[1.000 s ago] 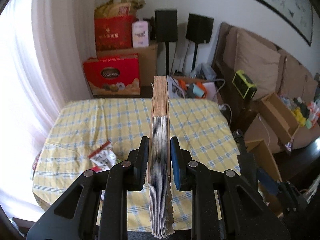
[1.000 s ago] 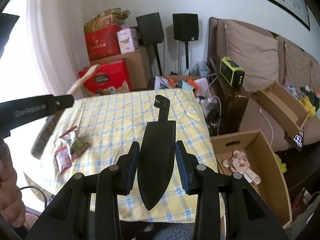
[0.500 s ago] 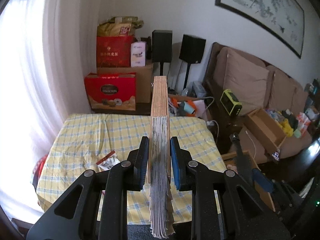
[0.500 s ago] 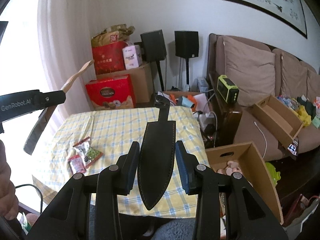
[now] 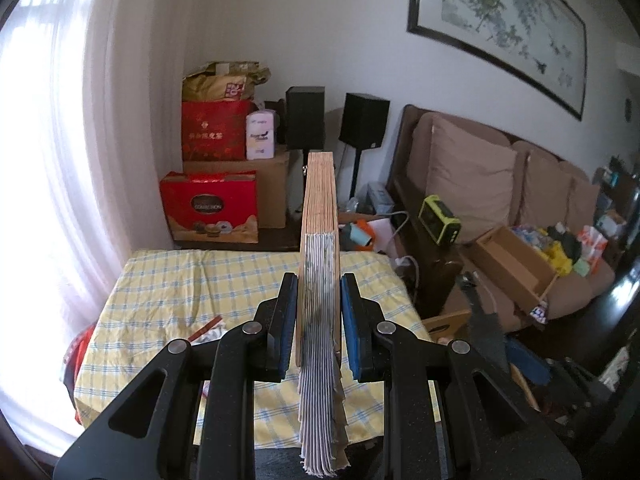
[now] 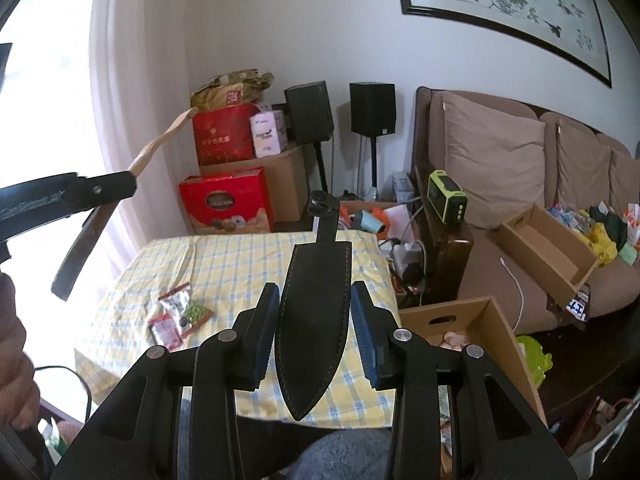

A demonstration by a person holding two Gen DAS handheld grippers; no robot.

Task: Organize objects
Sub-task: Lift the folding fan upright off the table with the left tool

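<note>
Snack packets mostly hidden behind left gripper, beside folded fan. Printing on those packets unreadable. Contents of cardboard box, right of fan, largely hidden by its wall.

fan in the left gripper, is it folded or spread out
Folded. In the left wrist view the folding fan is a narrow closed stack: wooden ribs packed together, grey pleats bunched edge-on between the left gripper pads.

Two black speakers stand by the white wall. A brown sofa with beige cushions is at the right. Red gift boxes are stacked near the white curtain.
</note>
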